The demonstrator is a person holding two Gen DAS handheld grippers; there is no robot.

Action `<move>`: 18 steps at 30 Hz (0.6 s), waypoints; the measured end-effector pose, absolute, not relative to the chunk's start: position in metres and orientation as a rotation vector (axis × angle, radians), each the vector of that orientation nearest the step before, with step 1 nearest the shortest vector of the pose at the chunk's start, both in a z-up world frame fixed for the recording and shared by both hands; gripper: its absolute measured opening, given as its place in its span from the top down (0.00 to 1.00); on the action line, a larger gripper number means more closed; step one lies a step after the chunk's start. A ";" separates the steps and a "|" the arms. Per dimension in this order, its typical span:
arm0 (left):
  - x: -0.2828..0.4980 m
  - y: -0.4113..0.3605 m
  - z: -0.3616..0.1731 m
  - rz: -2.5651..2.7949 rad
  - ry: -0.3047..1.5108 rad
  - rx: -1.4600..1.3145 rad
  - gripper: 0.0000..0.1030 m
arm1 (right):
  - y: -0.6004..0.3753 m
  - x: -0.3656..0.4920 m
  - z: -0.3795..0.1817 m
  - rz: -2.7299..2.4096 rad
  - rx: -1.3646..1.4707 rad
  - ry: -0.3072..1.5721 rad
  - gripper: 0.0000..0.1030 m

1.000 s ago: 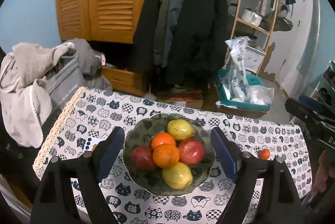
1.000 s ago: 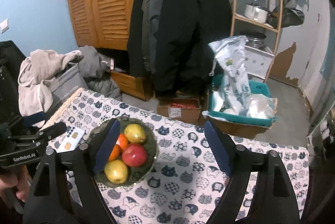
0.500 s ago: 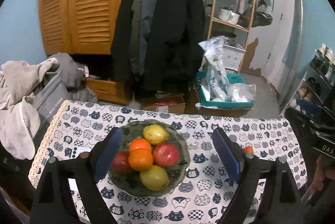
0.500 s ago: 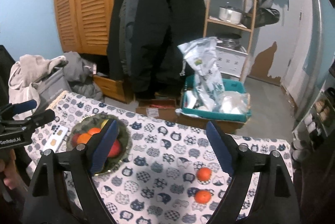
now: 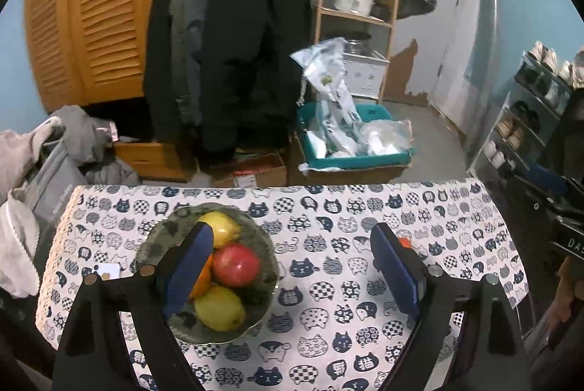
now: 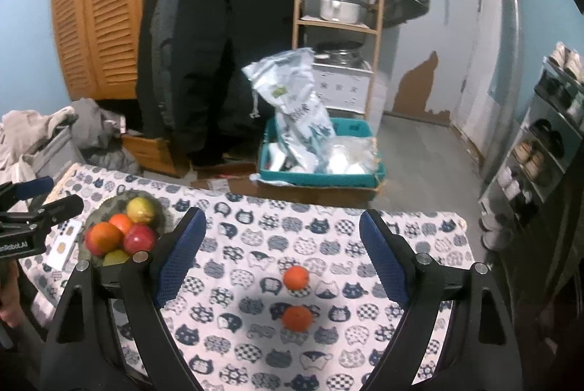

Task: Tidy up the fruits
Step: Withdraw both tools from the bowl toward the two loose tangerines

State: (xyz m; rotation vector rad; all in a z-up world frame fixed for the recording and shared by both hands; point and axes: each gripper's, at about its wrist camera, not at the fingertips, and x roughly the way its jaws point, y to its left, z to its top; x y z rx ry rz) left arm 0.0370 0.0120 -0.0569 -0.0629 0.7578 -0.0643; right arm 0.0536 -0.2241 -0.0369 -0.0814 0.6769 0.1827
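Hovering over the cat-print tablecloth point(image 6: 255, 234), the left gripper point(image 5: 292, 267) is spread empty, the dark green fruit bowl point(image 5: 160, 237) behind its left finger. The right gripper point(image 6: 283, 259) gapes likewise, two loose round oranges point(image 6: 296, 278) lying between its fingers.

Two loose oranges point(image 6: 296, 278) point(image 6: 297, 318) lie between right gripper point(image 6: 281, 263) fingers; fruit-filled bowl point(image 6: 160, 212) lies far left.
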 end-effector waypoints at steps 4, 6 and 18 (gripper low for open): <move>0.043 -0.004 -0.061 -0.089 0.772 -0.044 0.13 | -0.241 0.051 -0.041 0.156 -0.069 0.687 0.17; 0.047 -0.011 -0.064 -0.101 0.783 -0.040 0.13 | -0.247 0.050 -0.043 0.142 -0.065 0.693 0.17; 0.076 -0.048 -0.114 -0.117 0.894 0.018 0.13 | -0.279 0.068 -0.096 0.102 -0.023 0.841 0.17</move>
